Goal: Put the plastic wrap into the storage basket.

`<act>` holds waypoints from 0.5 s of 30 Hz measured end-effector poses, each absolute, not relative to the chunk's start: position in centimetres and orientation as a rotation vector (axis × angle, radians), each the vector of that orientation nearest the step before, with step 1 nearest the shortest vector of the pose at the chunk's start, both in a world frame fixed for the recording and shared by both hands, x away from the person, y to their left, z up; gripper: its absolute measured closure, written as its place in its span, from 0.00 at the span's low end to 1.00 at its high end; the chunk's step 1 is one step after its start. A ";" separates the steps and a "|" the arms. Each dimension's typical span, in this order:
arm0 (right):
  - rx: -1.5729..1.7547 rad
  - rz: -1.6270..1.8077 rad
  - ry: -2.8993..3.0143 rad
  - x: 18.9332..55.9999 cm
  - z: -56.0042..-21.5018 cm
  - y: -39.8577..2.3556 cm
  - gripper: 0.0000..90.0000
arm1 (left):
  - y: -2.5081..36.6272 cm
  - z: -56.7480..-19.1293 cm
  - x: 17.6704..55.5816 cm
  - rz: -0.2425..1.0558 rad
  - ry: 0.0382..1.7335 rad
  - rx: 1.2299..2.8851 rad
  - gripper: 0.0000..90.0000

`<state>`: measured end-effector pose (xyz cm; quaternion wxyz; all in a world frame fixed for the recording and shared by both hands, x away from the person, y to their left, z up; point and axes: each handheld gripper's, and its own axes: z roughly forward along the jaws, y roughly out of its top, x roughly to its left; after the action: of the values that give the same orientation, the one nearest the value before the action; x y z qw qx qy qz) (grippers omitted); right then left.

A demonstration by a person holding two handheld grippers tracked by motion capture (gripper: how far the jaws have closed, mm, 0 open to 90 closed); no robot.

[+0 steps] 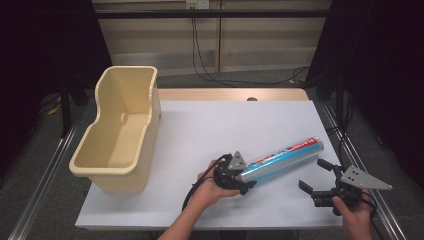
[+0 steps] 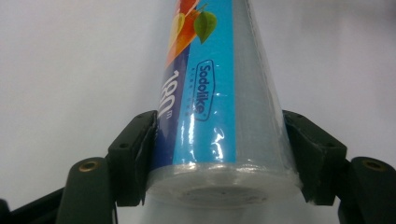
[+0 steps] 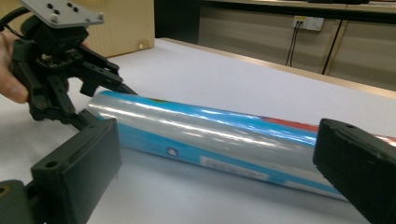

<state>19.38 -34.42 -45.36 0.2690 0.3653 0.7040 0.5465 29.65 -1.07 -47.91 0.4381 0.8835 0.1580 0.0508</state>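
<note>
Roll point(image 1: 282, 157) lies right of centre on table point(image 1: 200, 130), left gripper point(image 1: 239, 176) clamped on its near end, likely to lift it toward bin point(image 1: 122, 130) at left. Right gripper point(image 1: 315, 175) waits open nearby.

Roll point(image 1: 282, 161): light blue wrap under clear glossy film, with a red band at the end farthest from the bin, a darker blue panel with white numerals, and an orange fruit and green leaf print. Bin point(image 1: 120, 131): plain cream-yellow. Bench point(image 1: 210, 130): white top, pale wood edge beyond the bin. Left gripper point(image 1: 241, 176) and right gripper point(image 1: 315, 176): black, with grey top plates.
</note>
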 end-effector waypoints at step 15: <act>0.979 1.466 1.919 19.5 -45.5 -33.9 0.01 | 9.9 -47.6 27.3 0.146 0.463 2.191 0.35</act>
<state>19.52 -33.90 -45.54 0.2648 0.3625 0.7100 0.5425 27.29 9.87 -47.62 0.4338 0.8797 0.1859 0.0588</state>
